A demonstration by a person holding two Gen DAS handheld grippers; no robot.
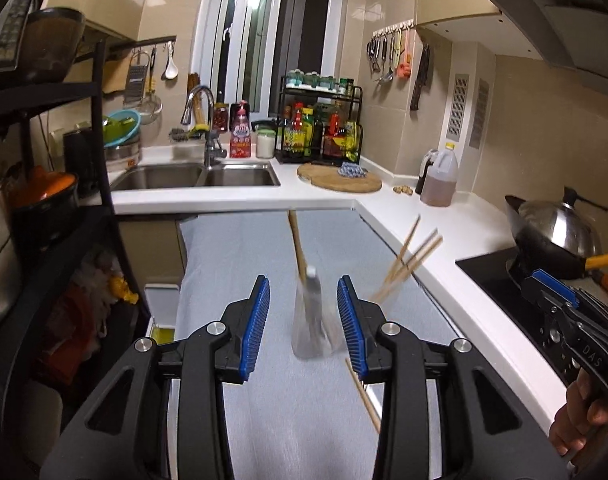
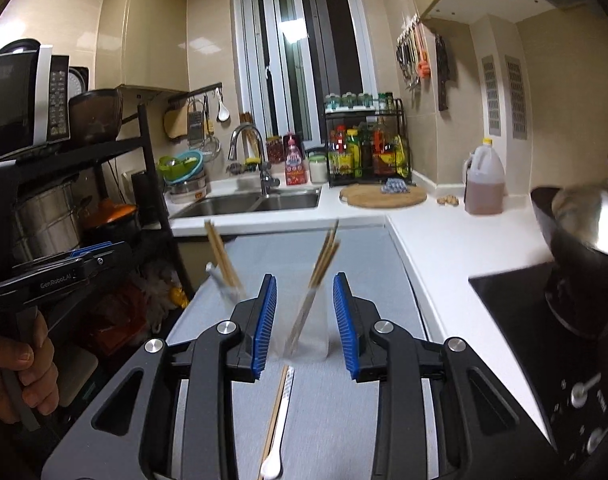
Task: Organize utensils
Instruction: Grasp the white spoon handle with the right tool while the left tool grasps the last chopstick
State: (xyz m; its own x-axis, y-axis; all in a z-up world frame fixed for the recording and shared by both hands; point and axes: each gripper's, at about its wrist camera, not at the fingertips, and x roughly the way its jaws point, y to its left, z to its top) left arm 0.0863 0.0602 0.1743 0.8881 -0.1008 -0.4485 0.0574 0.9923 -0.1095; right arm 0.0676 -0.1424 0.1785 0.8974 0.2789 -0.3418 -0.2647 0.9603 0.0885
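Two clear cups stand on a grey mat. In the left wrist view, my open left gripper frames the left cup, which holds a wooden utensil and a white one. The right cup's chopsticks lean right behind my right finger. A loose chopstick lies on the mat. In the right wrist view, my open right gripper frames the right cup with several chopsticks. The left cup is left of it. A chopstick and a white spoon lie on the mat below.
A white counter runs along the right with a wok on a black cooktop. A double sink, cutting board and oil jug are behind. A black shelf rack stands left.
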